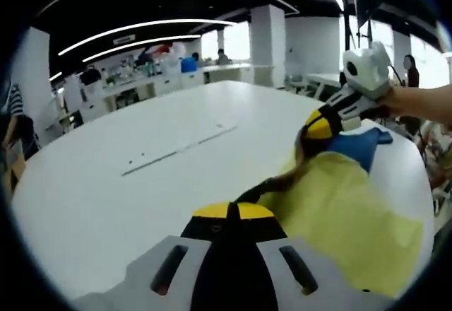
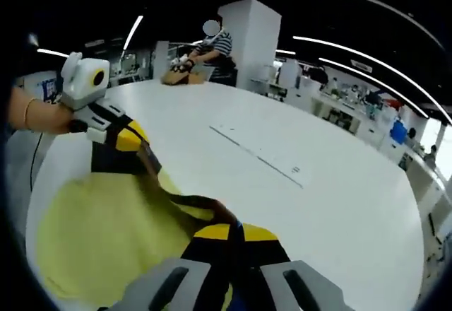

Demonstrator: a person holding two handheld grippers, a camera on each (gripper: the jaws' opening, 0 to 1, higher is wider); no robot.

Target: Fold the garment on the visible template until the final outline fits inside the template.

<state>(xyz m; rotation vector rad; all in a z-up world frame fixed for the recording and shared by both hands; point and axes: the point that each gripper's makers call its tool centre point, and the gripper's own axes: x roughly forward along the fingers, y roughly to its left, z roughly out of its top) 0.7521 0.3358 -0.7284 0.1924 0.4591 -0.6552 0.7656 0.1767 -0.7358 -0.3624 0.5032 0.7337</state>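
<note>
1. you have the yellow garment (image 1: 339, 219) lifted off the white table (image 1: 141, 184) by one dark-trimmed edge, stretched between your two tools at the near side of the table.
2. your left gripper (image 1: 232, 212) looks clamped on that edge: its yellow-tipped jaws stand together with the dark trim running out from between them.
3. your right gripper (image 2: 233, 230) looks the same, jaws together on the other end of the trim, with the left gripper across from it at the far left.
4. a blue piece (image 1: 360, 145) shows beside the yellow cloth near the right gripper; i cannot tell whether it is part of the garment.
5. thin marks on the table (image 2: 261, 152), further in, may be the template; i judge a fold is in hand.
6. next, carry the held edge over evenly, both tools together, and lay it flat inside the outline.
</note>
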